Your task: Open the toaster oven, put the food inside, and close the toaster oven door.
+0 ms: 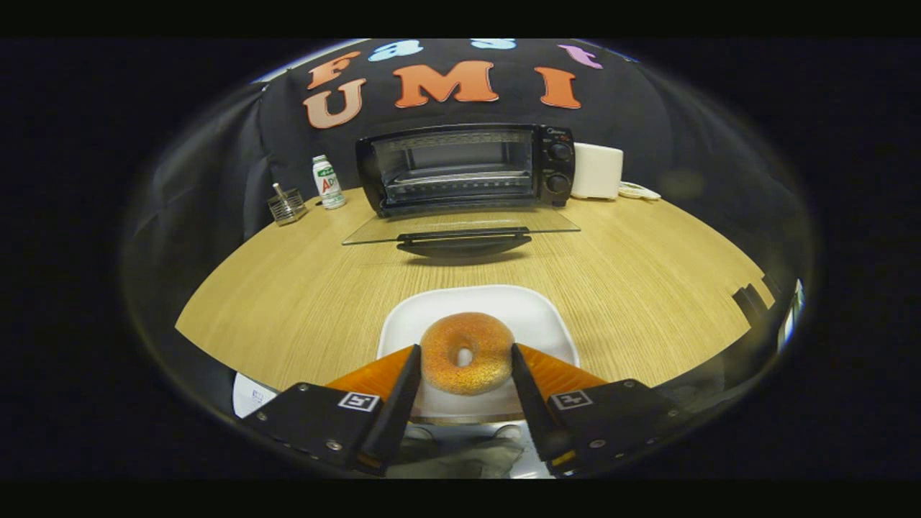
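Observation:
A golden sugared donut [440, 360] sits between my fingers, over a white plate [536, 316] near the table's front edge. My gripper [465, 350] is shut on the donut, one fingertip against each of its sides. Beyond them, at the back of the table, stands the black toaster oven [557, 162]. Its glass door [460, 224] is folded down flat toward me, with the dark handle [464, 243] at the near edge. The oven cavity is lit, and a wire rack [460, 180] shows inside.
Left of the oven stand a small white bottle [327, 182] and a wire holder [286, 205]. A white box [597, 170] sits right of the oven. Bare wooden tabletop [302, 288] lies between the plate and the open door.

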Tool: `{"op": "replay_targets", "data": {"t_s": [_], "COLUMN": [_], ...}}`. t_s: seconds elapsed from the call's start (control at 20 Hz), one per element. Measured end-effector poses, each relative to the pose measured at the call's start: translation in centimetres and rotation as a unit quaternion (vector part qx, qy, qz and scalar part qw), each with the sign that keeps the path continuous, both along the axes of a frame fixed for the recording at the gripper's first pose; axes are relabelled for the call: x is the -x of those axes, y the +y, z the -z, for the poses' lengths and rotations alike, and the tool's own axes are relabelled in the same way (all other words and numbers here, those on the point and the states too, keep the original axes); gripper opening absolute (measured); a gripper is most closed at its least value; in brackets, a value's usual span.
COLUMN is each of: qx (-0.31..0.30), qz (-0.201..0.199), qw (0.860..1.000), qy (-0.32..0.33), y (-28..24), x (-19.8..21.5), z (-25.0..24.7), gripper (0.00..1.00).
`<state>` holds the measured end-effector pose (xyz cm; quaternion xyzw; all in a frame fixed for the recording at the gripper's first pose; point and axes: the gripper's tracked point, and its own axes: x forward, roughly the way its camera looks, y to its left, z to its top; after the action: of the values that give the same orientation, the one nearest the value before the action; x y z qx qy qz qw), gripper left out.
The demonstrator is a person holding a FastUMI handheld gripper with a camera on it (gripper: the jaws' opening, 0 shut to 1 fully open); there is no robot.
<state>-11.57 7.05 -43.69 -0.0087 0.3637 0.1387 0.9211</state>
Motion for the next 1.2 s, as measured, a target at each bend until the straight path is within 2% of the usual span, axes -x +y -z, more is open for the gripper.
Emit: {"op": "replay_targets", "data": {"t_s": [0.2, 0.4, 0.5, 0.85, 1.2], "qx": [-0.031, -0.077, -0.109, -0.2, -0.251], "qz": [0.001, 0.006, 0.013, 0.042, 0.077], "qw": [0.999, 0.997, 0.993, 0.977, 0.963], "qy": [-0.007, -0.028, -0.036, -0.059, -0.063], "y": [0.7, 1.7, 2.6, 5.4, 7.2], "x": [-1.1, -3.3, -4.7, -10.6, -16.4], "z": [-2.5, -6.7, -8.9, -14.3, -15.8], "gripper": [0.5, 0.37, 0.34, 0.34, 0.34]}}
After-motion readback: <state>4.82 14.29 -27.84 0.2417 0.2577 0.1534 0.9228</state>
